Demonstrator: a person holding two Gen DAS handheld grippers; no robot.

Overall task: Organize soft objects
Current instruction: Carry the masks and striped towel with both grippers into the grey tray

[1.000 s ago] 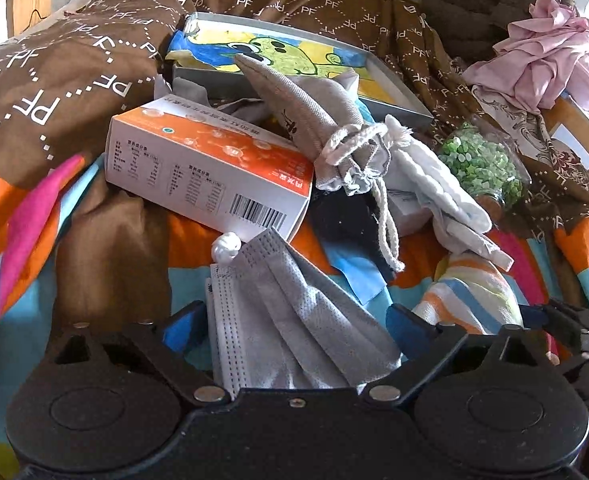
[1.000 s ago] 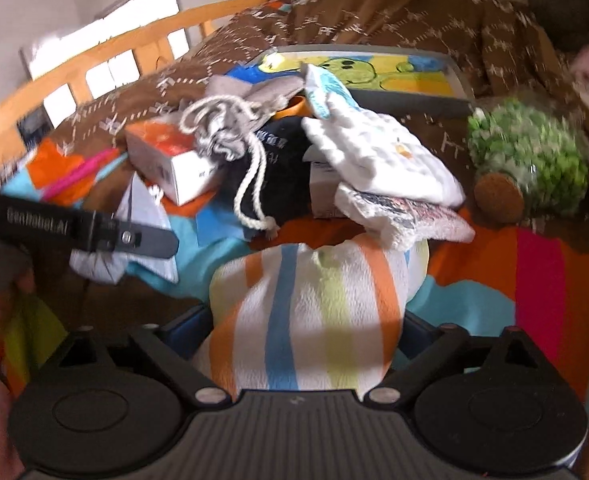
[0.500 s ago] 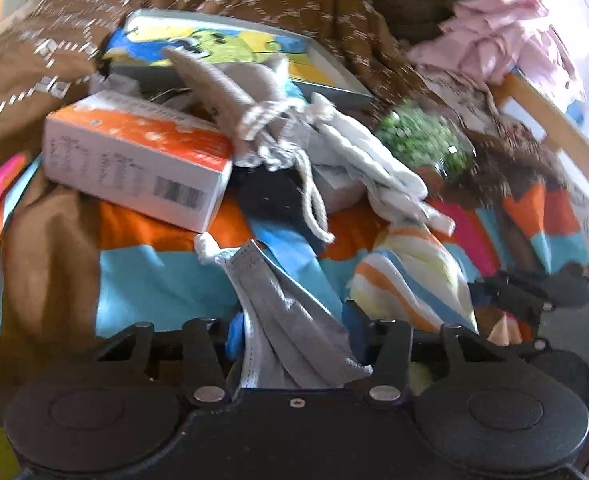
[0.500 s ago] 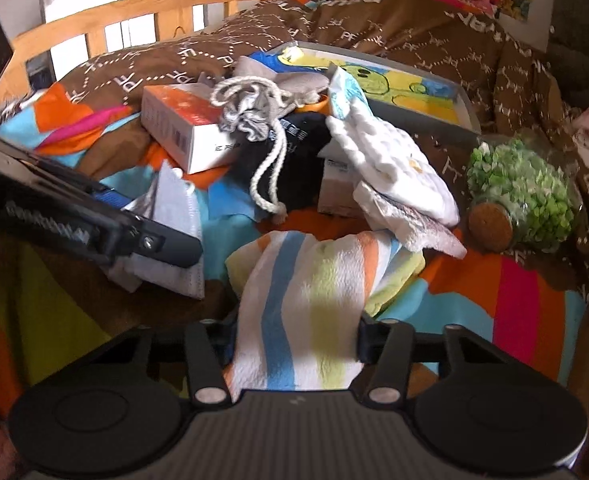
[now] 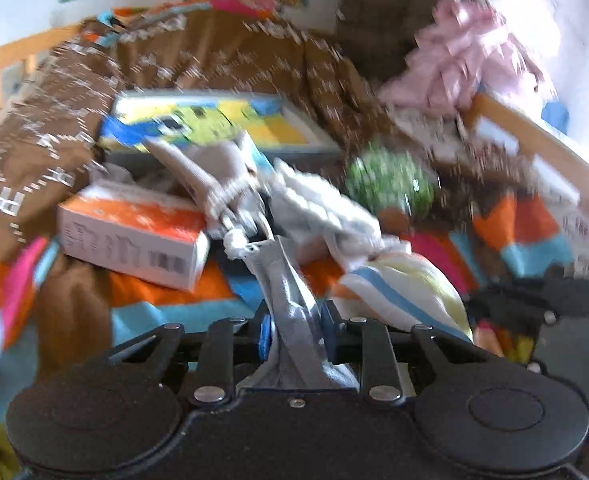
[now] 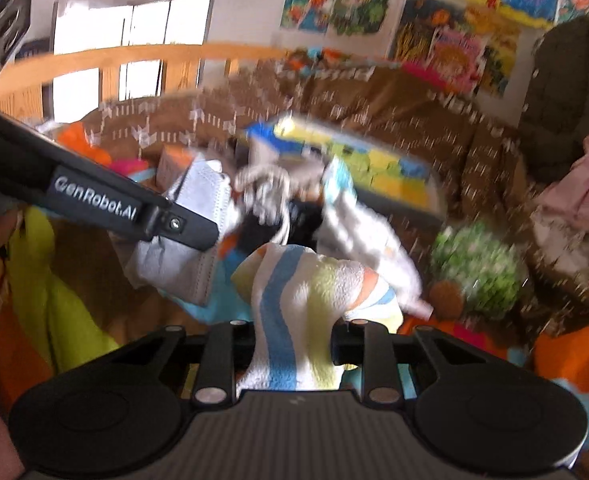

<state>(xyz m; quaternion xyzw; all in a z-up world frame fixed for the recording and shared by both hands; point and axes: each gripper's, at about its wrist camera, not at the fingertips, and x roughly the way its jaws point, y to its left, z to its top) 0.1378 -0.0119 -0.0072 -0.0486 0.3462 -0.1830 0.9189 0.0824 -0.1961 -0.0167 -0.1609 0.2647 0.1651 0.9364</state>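
Left claw just closed, pinching grey face mask; right claw just closed on striped towel. Both cloths stretch forward from claws toward bed clutter, tails trailing there.

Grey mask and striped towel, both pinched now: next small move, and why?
Probably lift both a little higher, clear of the pile. The left gripper, its jaws just closing, pinches the grey face mask, whose ear loop hangs by the drawstring pouch. The right gripper, also just closing, clamps the striped towel, which droops beside the white cloth.
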